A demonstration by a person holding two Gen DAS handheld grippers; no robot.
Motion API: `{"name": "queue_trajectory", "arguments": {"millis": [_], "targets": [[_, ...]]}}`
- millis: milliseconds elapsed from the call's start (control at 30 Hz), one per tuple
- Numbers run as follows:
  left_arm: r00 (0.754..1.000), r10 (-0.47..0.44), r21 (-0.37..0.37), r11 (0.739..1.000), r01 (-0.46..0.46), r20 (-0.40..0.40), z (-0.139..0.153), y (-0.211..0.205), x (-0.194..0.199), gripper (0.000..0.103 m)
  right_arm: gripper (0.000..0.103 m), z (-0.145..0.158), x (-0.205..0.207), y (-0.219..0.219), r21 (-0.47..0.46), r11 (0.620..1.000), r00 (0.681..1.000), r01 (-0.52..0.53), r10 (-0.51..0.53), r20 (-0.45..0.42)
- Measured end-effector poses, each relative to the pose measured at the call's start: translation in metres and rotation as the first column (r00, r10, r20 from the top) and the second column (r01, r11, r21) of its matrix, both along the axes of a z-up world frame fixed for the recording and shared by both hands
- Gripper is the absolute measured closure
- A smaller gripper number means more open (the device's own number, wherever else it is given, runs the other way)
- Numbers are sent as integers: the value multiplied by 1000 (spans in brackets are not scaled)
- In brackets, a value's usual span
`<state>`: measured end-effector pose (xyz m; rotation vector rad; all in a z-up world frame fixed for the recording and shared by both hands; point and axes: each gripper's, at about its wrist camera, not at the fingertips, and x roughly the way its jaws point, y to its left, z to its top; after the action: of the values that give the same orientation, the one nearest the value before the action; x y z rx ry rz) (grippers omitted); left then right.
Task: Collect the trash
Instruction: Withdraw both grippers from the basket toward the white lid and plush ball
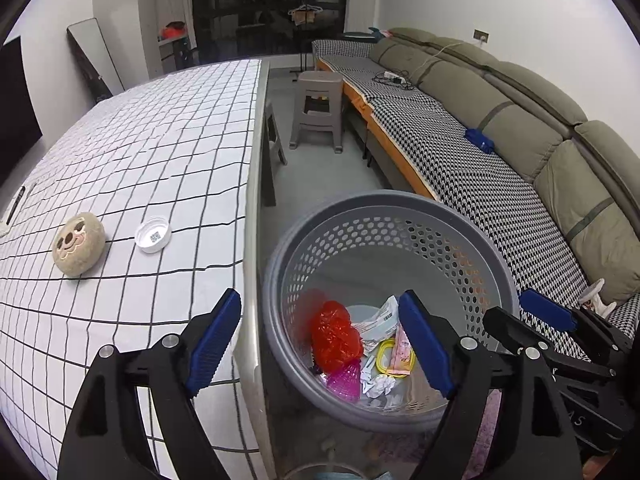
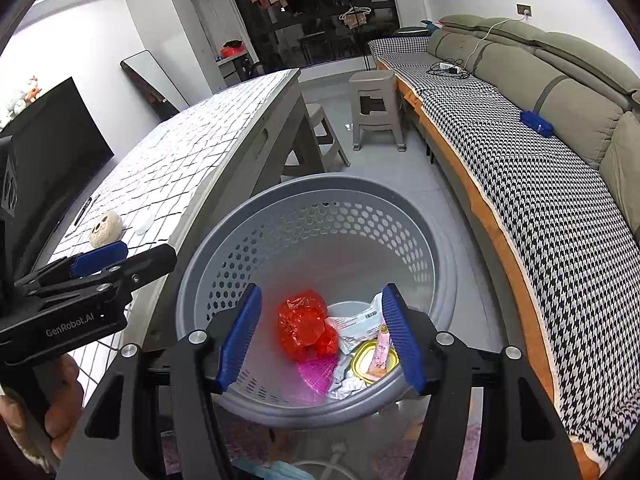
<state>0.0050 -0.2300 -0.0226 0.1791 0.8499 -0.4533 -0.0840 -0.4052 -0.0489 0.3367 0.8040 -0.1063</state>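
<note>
A grey perforated waste basket (image 1: 472,232) (image 2: 432,248) stands on the floor beside the table. Inside lie a red crumpled bag (image 1: 334,332) (image 2: 304,326), a pink piece (image 1: 344,380), white wrappers (image 1: 376,320), crumpled paper (image 1: 378,385) and a yellow-rimmed lid (image 2: 370,362). My left gripper (image 1: 320,342) is open and empty, straddling the table edge and the basket rim. My right gripper (image 2: 320,338) is open and empty above the basket. On the table lie a white bottle cap (image 1: 153,234) (image 2: 143,224) and a round beige plush (image 1: 78,243) (image 2: 105,227).
The table (image 1: 160,140) has a white grid-pattern cloth. A pen (image 2: 83,211) lies at its left. Grey stools (image 1: 318,110) stand beyond the basket. A sofa (image 1: 520,128) with a houndstooth cover runs along the right, with a blue object (image 1: 479,140) on it.
</note>
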Motion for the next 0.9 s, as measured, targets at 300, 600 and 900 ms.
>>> {"name": "queue_trajectory", "arguments": {"millis": [300, 600, 900], "targets": [[1000, 21, -38, 999, -20, 23, 10, 28, -8, 20, 39, 13, -6, 21, -22, 1000, 1000, -14, 15, 23], [998, 56, -61, 997, -54, 27, 15, 64, -13, 19, 36, 23, -5, 51, -44, 998, 998, -42, 44, 42], [990, 136, -67, 989, -133, 41, 17, 115, -11, 18, 34, 28, 15, 87, -59, 992, 993, -107, 110, 46]]}}
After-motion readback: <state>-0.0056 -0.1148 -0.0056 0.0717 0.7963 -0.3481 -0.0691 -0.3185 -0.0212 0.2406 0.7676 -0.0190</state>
